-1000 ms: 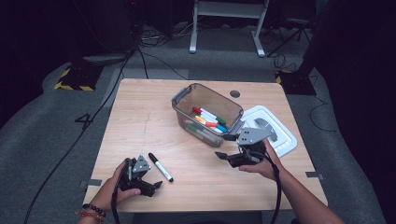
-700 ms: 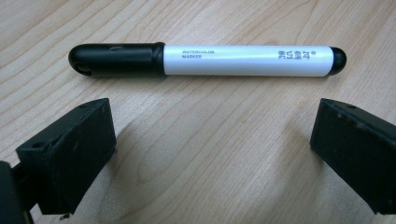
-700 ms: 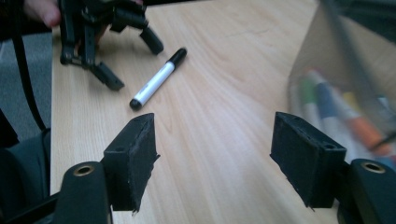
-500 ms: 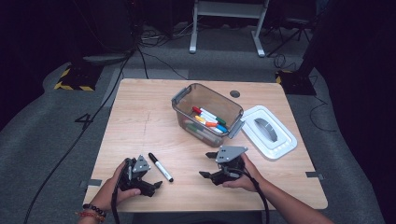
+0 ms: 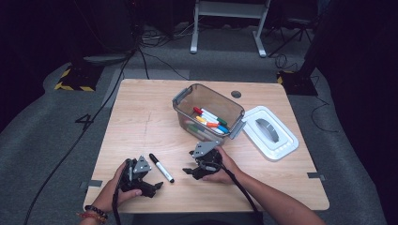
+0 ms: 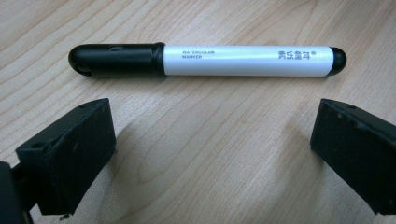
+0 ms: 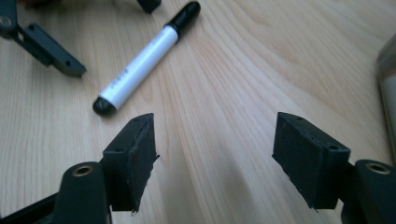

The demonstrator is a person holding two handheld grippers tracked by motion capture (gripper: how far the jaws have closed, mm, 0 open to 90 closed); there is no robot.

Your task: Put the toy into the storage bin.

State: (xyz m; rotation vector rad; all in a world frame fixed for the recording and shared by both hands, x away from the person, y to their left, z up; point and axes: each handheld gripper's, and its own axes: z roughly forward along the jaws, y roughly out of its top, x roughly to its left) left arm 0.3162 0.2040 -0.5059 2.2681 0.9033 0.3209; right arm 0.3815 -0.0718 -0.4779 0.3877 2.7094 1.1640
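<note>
A marker with a white body and a black cap (image 5: 161, 168) lies on the wooden table (image 5: 141, 117) near the front. My left gripper (image 5: 153, 181) rests on the table just left of it, open. In the left gripper view the marker (image 6: 210, 60) lies crosswise just beyond the open left gripper (image 6: 210, 154). My right gripper (image 5: 188, 162) is low over the table to the marker's right, pointing left at it. Its jaws have just been opening and nothing is between them. In the right gripper view the marker (image 7: 144, 58) lies ahead and left of the open right gripper (image 7: 219, 154).
A clear plastic bin (image 5: 180, 99) holding several coloured markers stands behind the right gripper. Its white lid (image 5: 281, 145) lies on the table to the right. The left gripper's finger (image 7: 46, 46) shows beyond the marker in the right gripper view.
My right gripper has moved left and down, from beside the white lid to the table in front of the bin, near the marker. The left gripper and the marker have not moved.
</note>
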